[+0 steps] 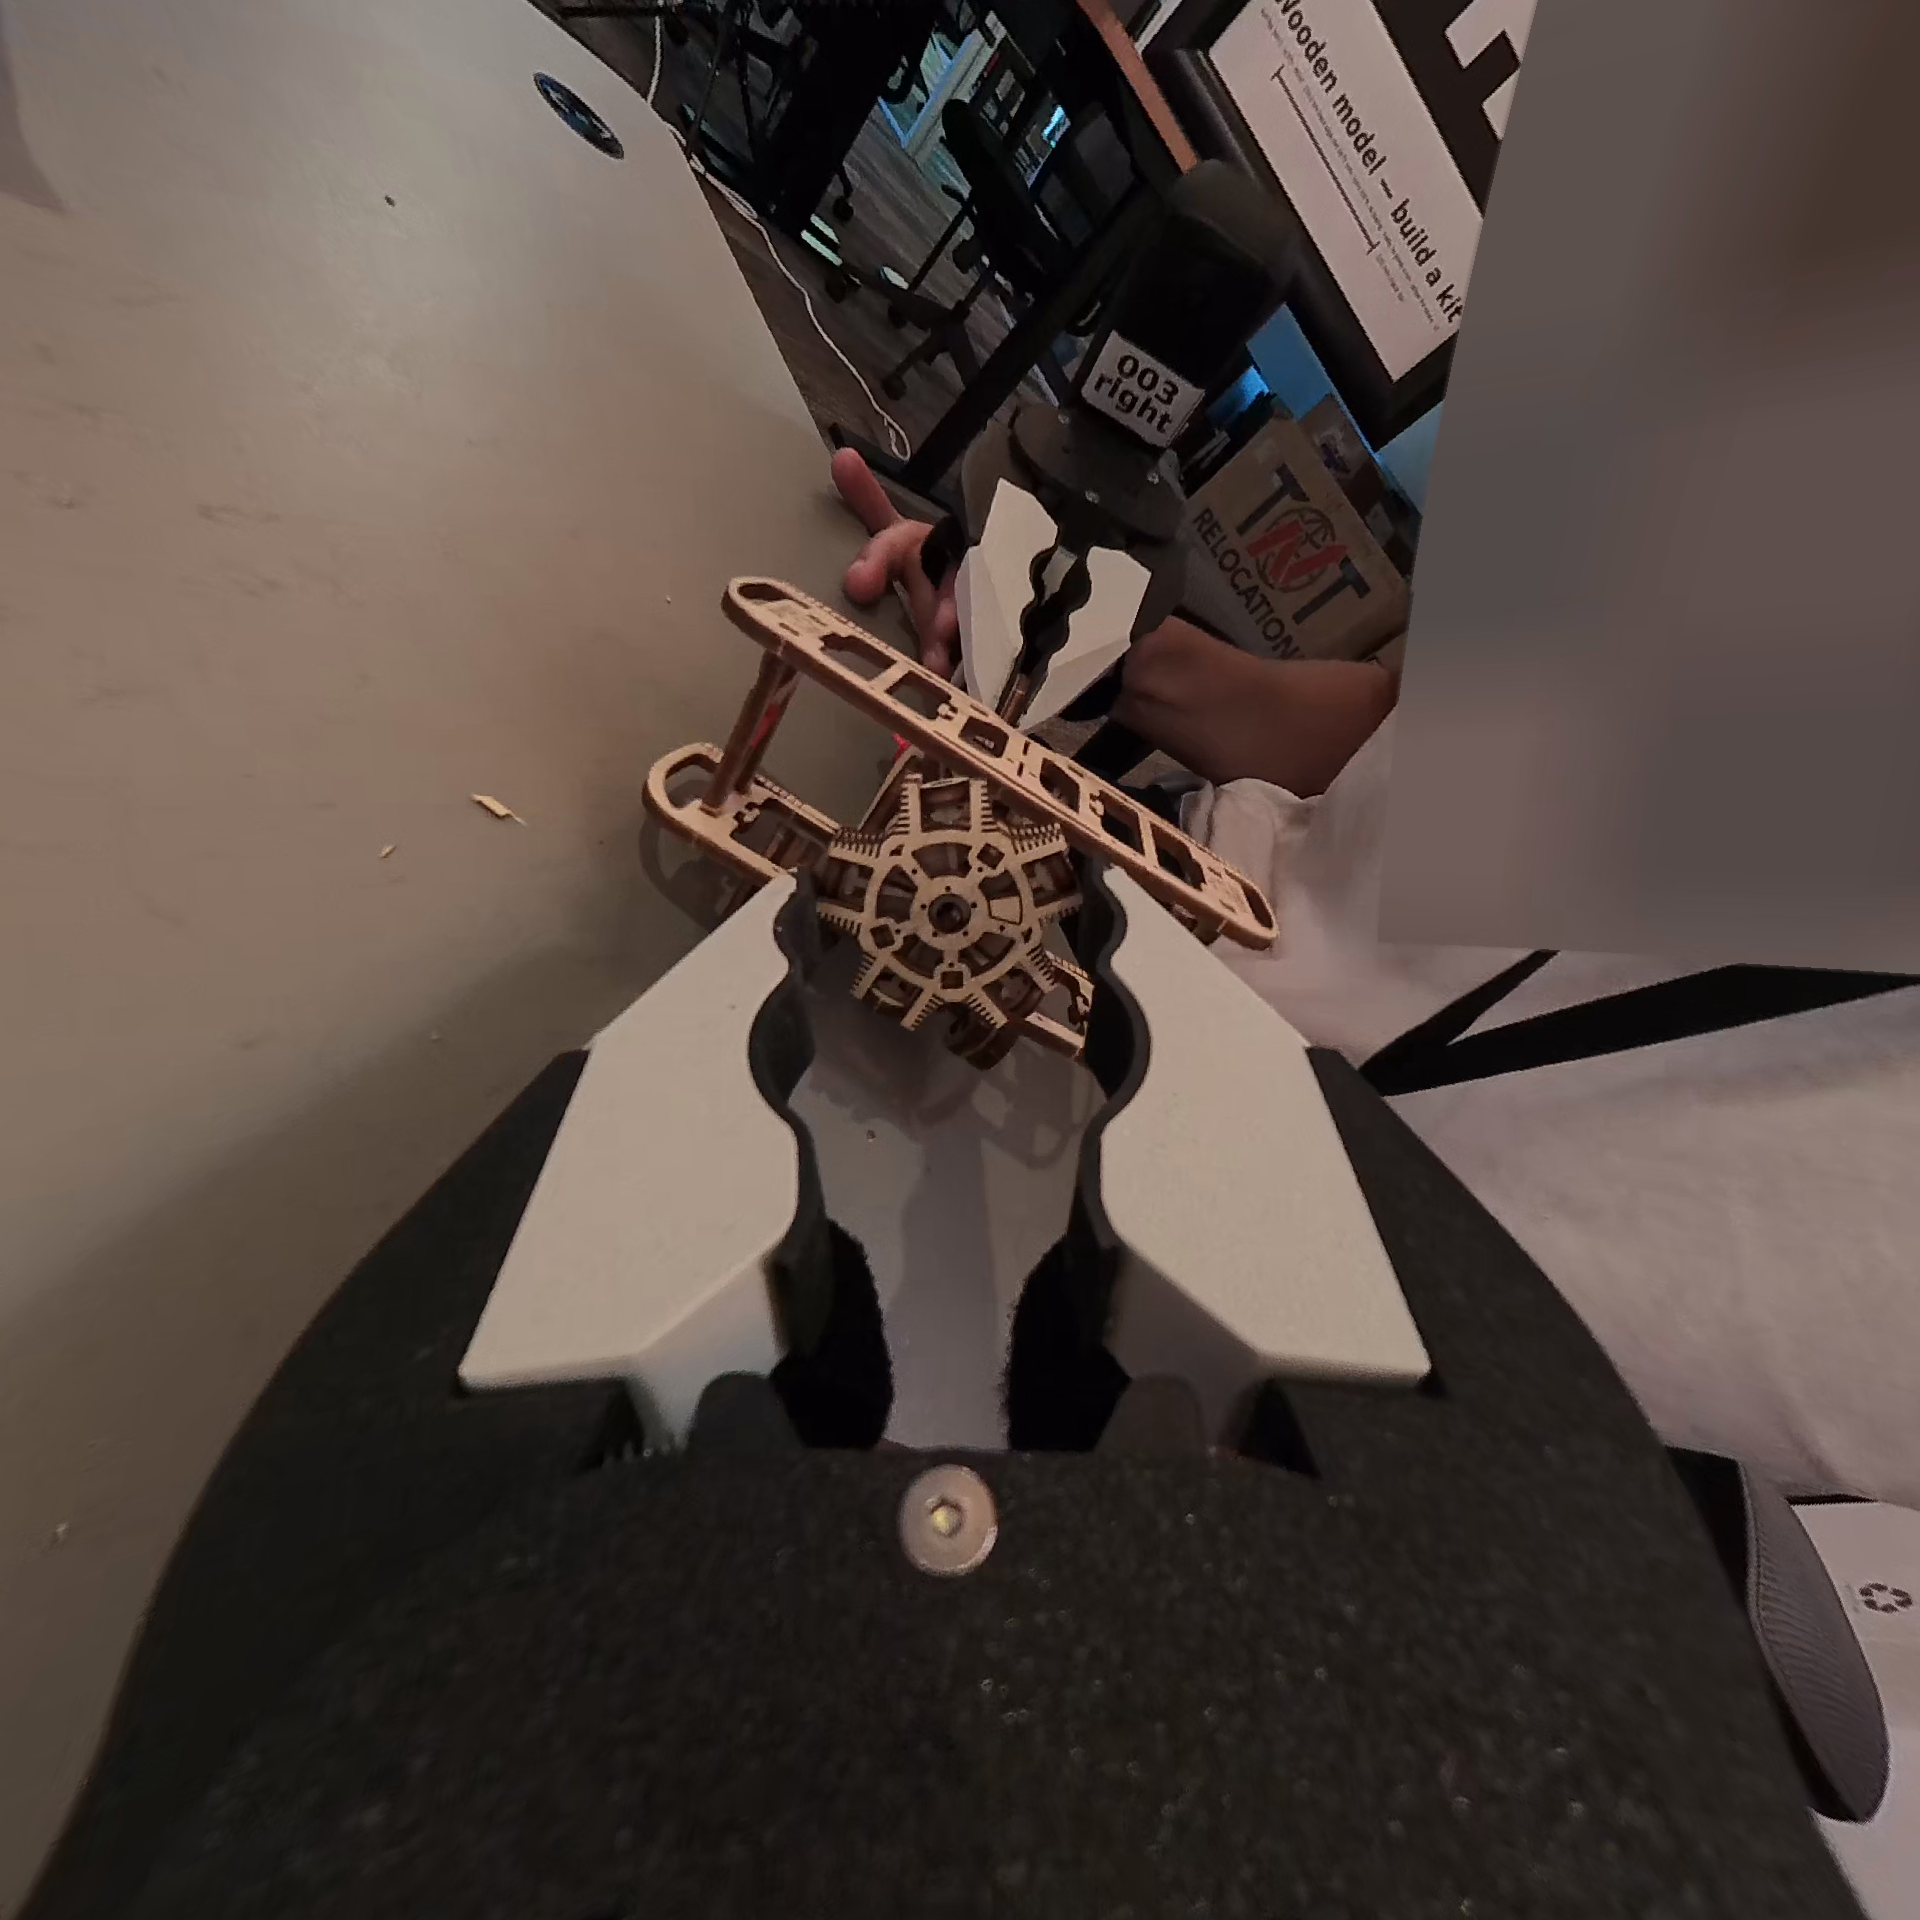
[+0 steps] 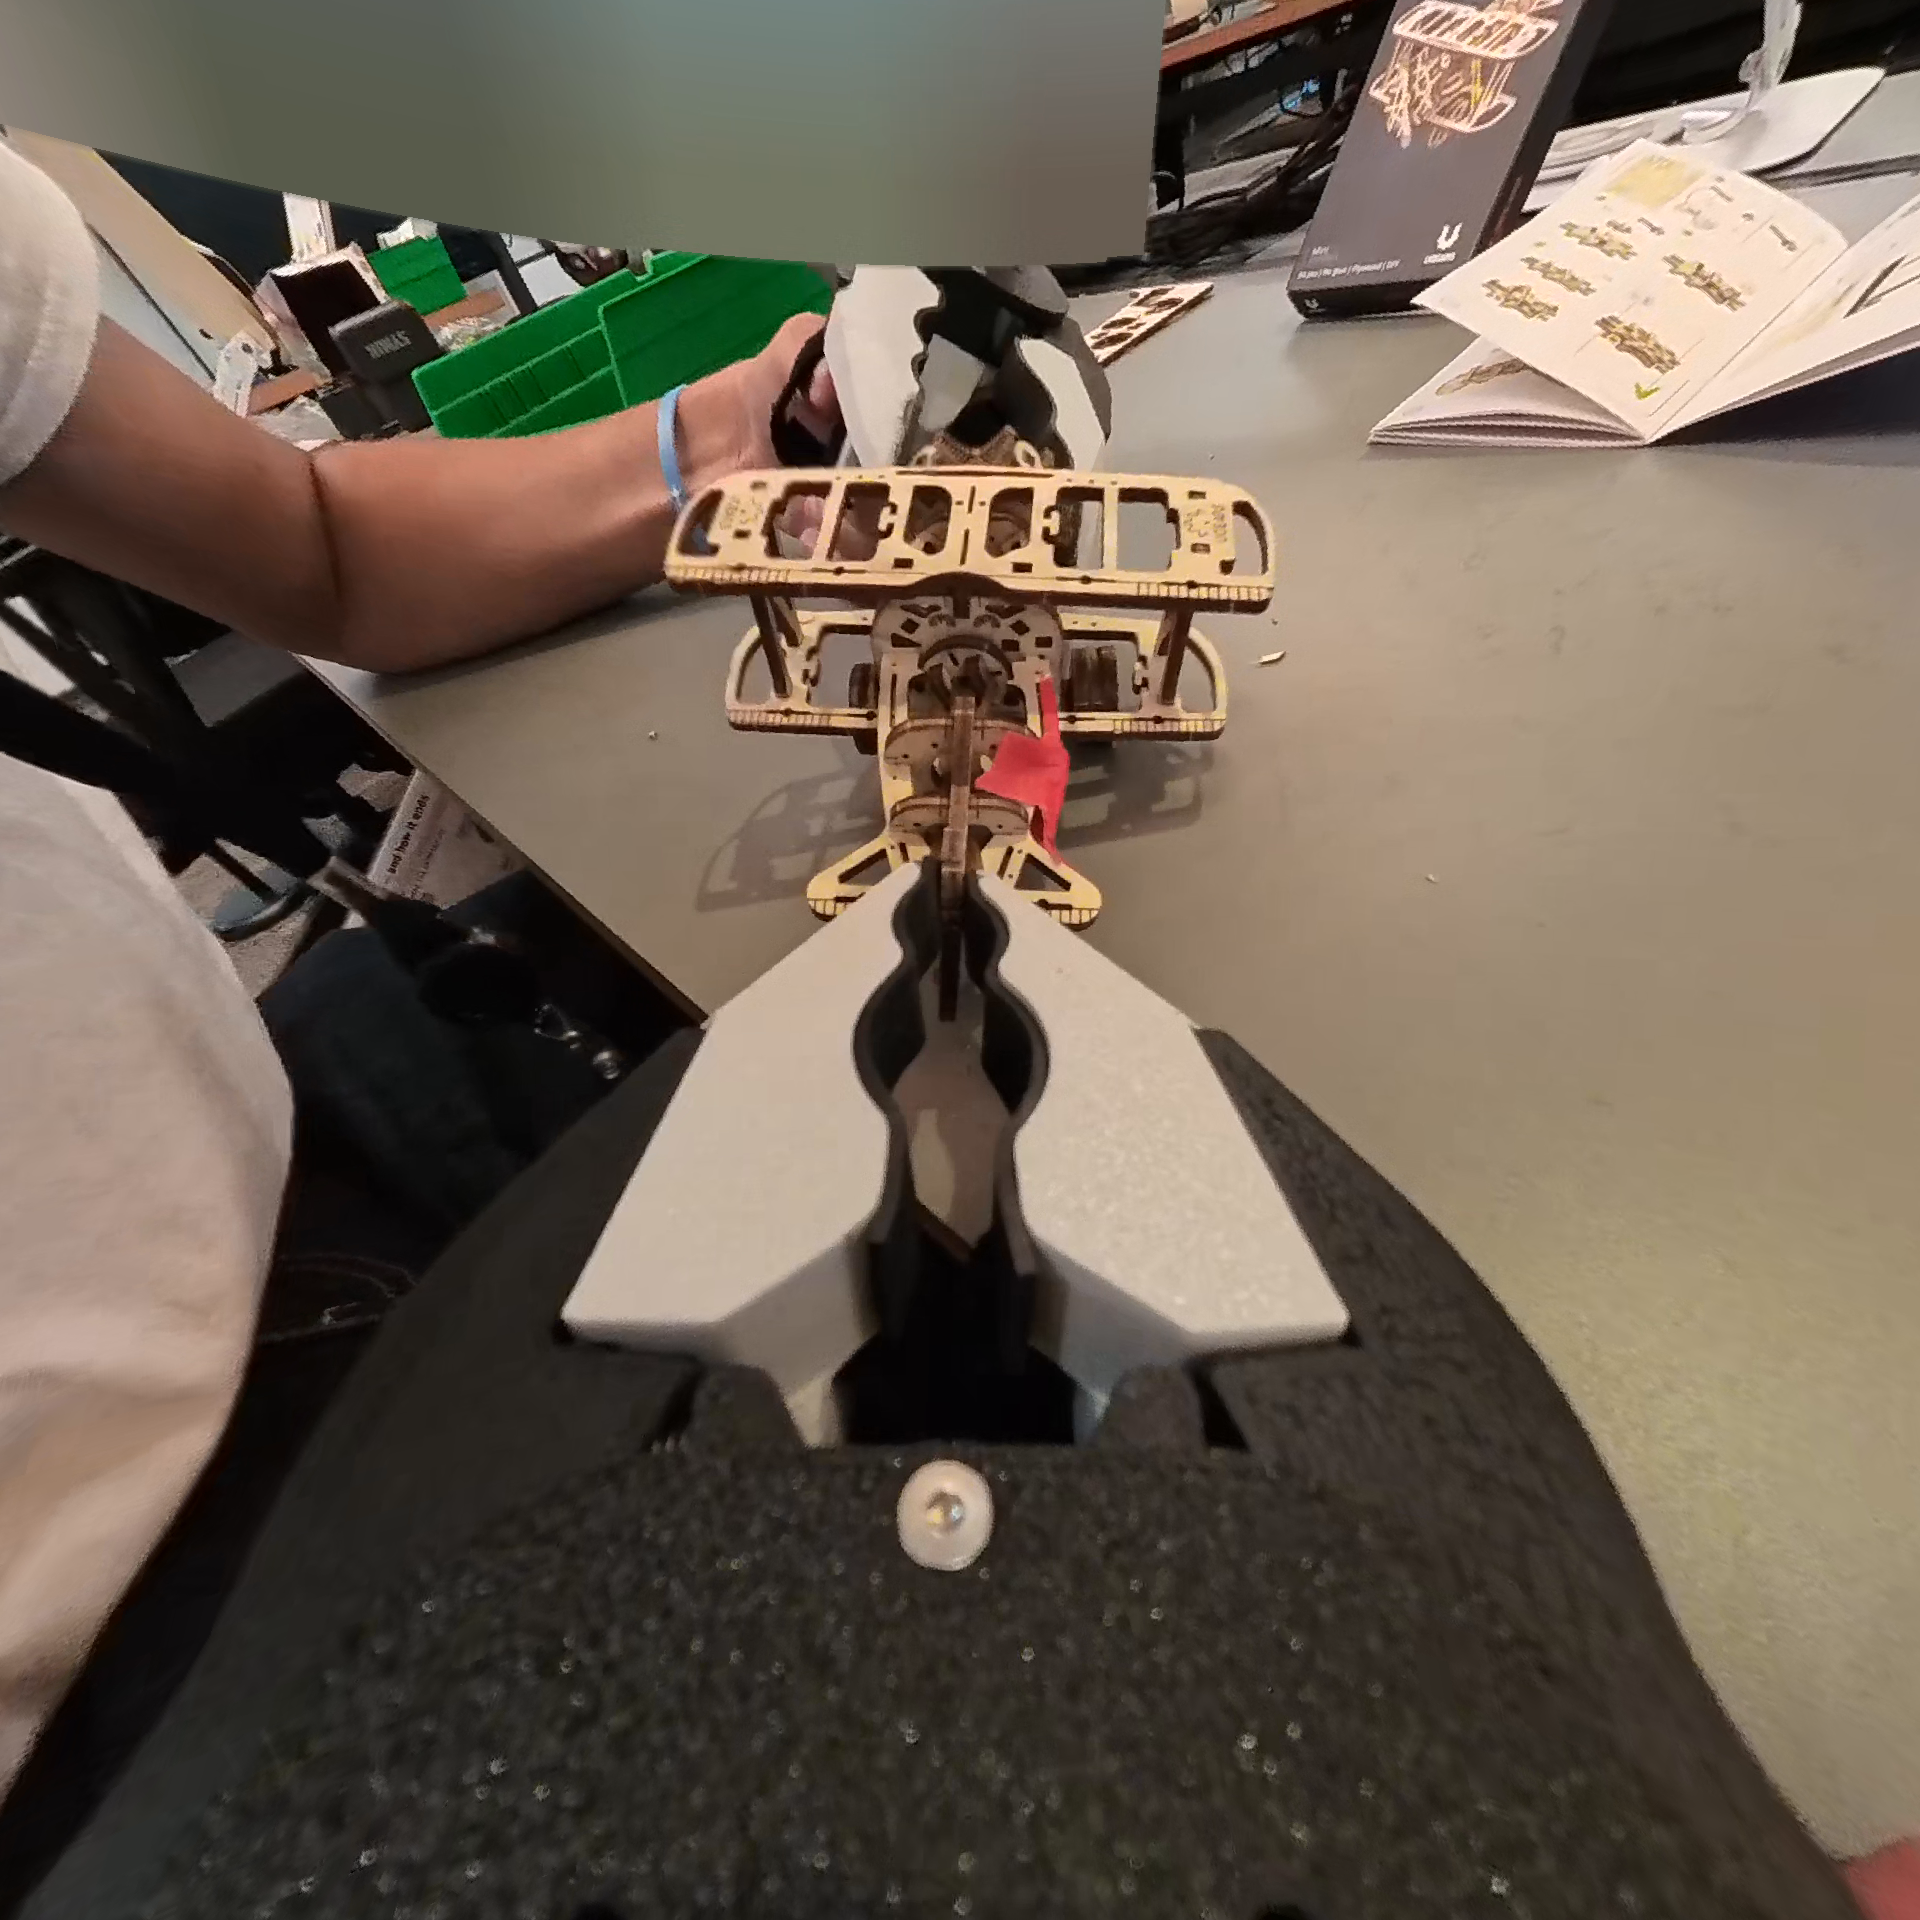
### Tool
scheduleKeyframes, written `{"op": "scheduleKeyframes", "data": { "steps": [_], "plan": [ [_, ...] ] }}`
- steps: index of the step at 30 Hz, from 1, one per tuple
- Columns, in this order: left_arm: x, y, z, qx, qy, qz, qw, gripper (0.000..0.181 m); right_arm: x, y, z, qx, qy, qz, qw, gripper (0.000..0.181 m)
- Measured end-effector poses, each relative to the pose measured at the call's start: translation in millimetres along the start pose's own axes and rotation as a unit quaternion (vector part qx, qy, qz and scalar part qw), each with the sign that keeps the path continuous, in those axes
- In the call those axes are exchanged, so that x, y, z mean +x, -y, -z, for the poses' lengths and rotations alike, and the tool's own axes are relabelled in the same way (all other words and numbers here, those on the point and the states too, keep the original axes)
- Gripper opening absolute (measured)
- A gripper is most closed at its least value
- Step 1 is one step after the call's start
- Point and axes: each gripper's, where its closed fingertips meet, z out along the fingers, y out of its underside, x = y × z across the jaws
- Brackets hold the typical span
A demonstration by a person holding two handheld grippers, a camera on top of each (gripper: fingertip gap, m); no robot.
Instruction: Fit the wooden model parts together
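A wooden biplane model (image 1: 997, 738) stands on the grey table (image 2: 1507, 831), with a radial engine (image 1: 945, 914) at its nose. My left gripper (image 1: 945, 914) has its two white fingers closed on either side of the engine. It also shows in the right wrist view (image 2: 966, 416), behind the upper wing (image 2: 966, 540). My right gripper (image 2: 948, 894) is shut on the thin upright tail fin (image 2: 951, 810). It also shows in the left wrist view (image 1: 1023, 686), behind the wings. A red scrap (image 2: 1029, 774) hangs beside the tail.
An open instruction booklet (image 2: 1662, 301) and a black kit box (image 2: 1455, 145) lie at the far right. A wooden parts sheet (image 2: 1143, 312) lies behind the model. Green bins (image 2: 582, 353) stand at the back left. A person's forearm (image 2: 416, 540) crosses the table's left edge. Wood chips (image 1: 497, 805) lie on the table.
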Motion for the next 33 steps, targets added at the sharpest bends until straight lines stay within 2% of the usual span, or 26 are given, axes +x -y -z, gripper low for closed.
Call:
{"op": "scheduleKeyframes", "data": {
  "steps": [14,19,23,27,33],
  "plan": [
    [3,0,2,0.0,-0.011,0.003,1.0,0.052,1,0,0,0.002,0.001,-0.002,1.0,0.002],
    [1,2,16,0.016,-0.011,0.003,1.0,0.056,1,0,0,0.002,0.002,-0.003,1.0,0.002],
    [-1,-6,28,-0.023,-0.017,-0.029,0.999,0.056,1,0,0,0.001,0.003,-0.006,1.0,0.002],
    [-1,-17,20,-0.077,-0.027,-0.044,0.996,0.056,1,0,0,0.001,0.003,-0.011,1.0,0.002],
    [-1,-11,20,-0.062,-0.027,-0.053,0.996,0.051,1,0,0,0.001,0.002,-0.014,1.0,0.002]
  ]
}}
